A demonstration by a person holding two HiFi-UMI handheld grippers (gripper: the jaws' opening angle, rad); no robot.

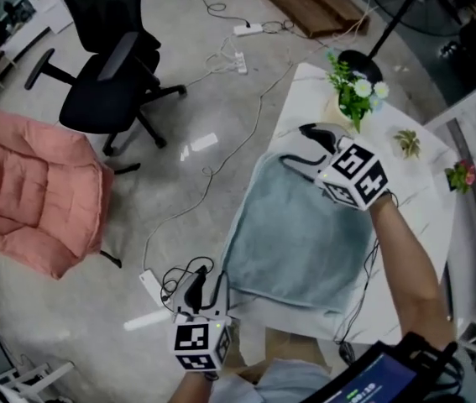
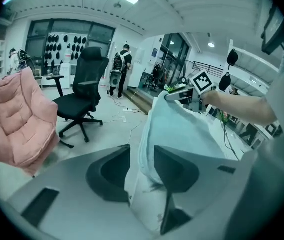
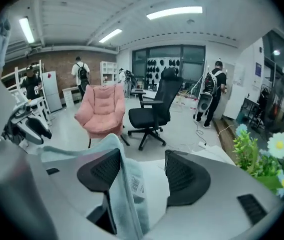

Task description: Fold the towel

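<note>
Towel place: pale blue towel (image 1: 300,233) spread on the white bench (image 1: 418,204), its left edge along the bench's left edge.
Head view only: the whole layout. The left gripper (image 1: 206,280) is at the towel's near left corner and the right gripper (image 1: 301,146) at its far edge. A black office chair (image 1: 107,65) and a pink chair (image 1: 32,196) stand on the floor to the left.
Left gripper view only: fingers (image 2: 174,169) wide. The towel edge stands between them, against the finger at that view's right and clear of the other.
Right gripper view only: fingers wide. Towel with a white label (image 3: 136,185) drapes against the finger at that view's left, with a gap to the other.
</note>
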